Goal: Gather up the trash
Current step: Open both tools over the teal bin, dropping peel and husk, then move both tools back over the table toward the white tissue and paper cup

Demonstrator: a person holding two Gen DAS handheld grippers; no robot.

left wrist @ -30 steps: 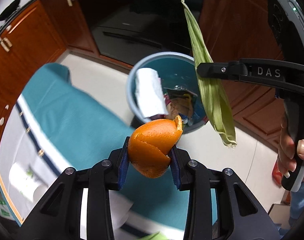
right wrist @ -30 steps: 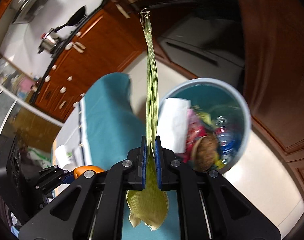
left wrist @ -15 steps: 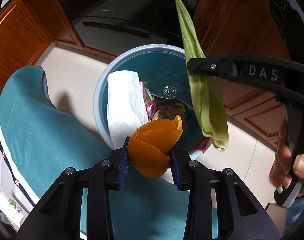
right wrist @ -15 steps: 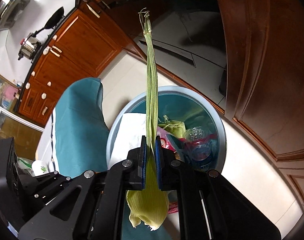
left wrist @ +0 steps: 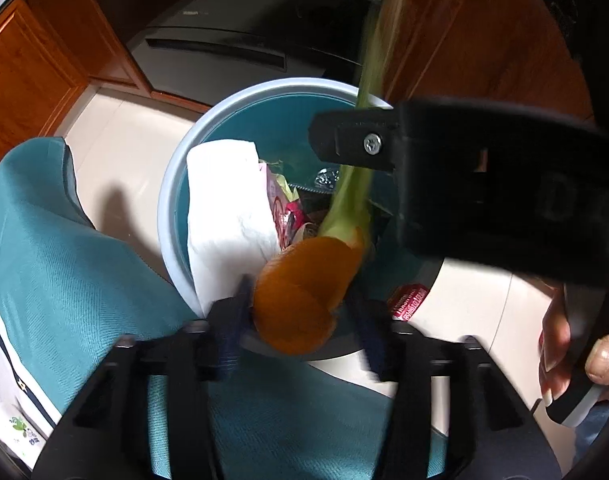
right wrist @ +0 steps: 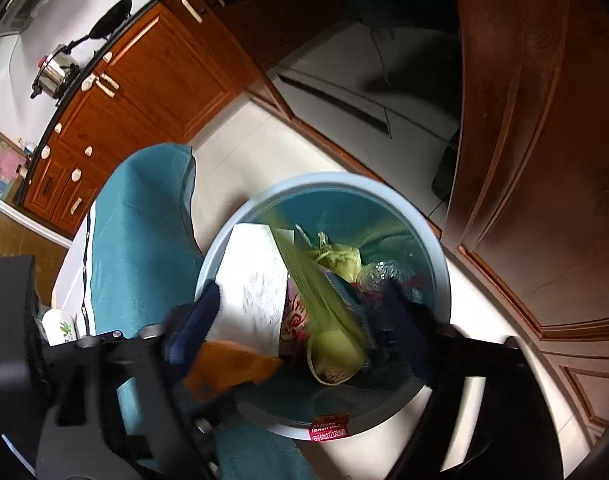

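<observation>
Curved orange peel [left wrist: 304, 296] and ribbed corn husk [right wrist: 324, 300] above round bin [right wrist: 444, 280].

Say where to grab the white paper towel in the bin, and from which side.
Pinch the paper towel at its lower end, where it seems to drape over the bin rim. Come from above, fingers straddling the fold; the rest lies flat against the wall.

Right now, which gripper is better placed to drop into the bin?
Right. The right gripper is open over the trash bin, corn husk above its contents; the left gripper has its orange peel at the near rim.
</observation>
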